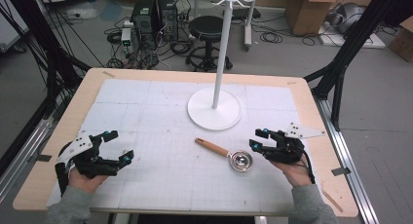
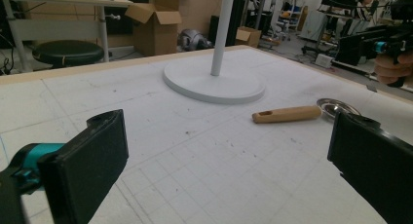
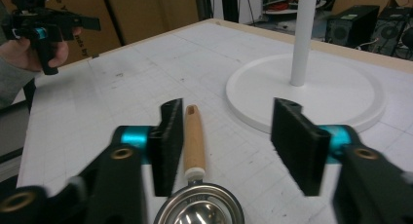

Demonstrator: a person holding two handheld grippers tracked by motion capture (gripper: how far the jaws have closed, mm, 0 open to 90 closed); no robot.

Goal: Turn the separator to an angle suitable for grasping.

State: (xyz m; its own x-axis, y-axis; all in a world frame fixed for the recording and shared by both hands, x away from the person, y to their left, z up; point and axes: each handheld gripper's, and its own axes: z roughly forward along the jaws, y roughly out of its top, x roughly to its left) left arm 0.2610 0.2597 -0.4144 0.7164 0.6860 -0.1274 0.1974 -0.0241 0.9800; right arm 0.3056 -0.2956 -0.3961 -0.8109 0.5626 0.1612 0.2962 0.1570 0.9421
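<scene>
While both hands rest near the 6 o'clock edge of the surface (image 1: 160, 78), a small strainer (image 1: 228, 155) lies flat between them on the white gridded mat (image 1: 146, 112), slightly toward the right hand. Its wooden handle (image 1: 211, 146) points to about 10 o'clock in the high view; its metal bowl (image 1: 241, 161) sits at the 4 o'clock end.

Right gripper (image 1: 256, 138): held just beside the bowl, at its 3 o'clock, not touching. Jaws part-open, nothing between the pads. In the right gripper view the handle (image 3: 193, 136) runs up alongside the inner face of the left-hand jaw, close to it; contact cannot be told. The bowl (image 3: 198, 208) sits at 6 o'clock of that view, between the jaw bases.

Left gripper (image 1: 119, 146): well apart from the strainer, out at its 9 o'clock. Jaws wide, empty. In the left gripper view the handle (image 2: 286, 114) and the bowl's rim (image 2: 338, 107) lie ahead toward 2 o'clock, beyond the jaws.

White stand: round base (image 1: 214, 109) on the mat at 12 o'clock of the strainer, near but apart; thin pole (image 1: 223, 48) rising upright from its centre.
</scene>
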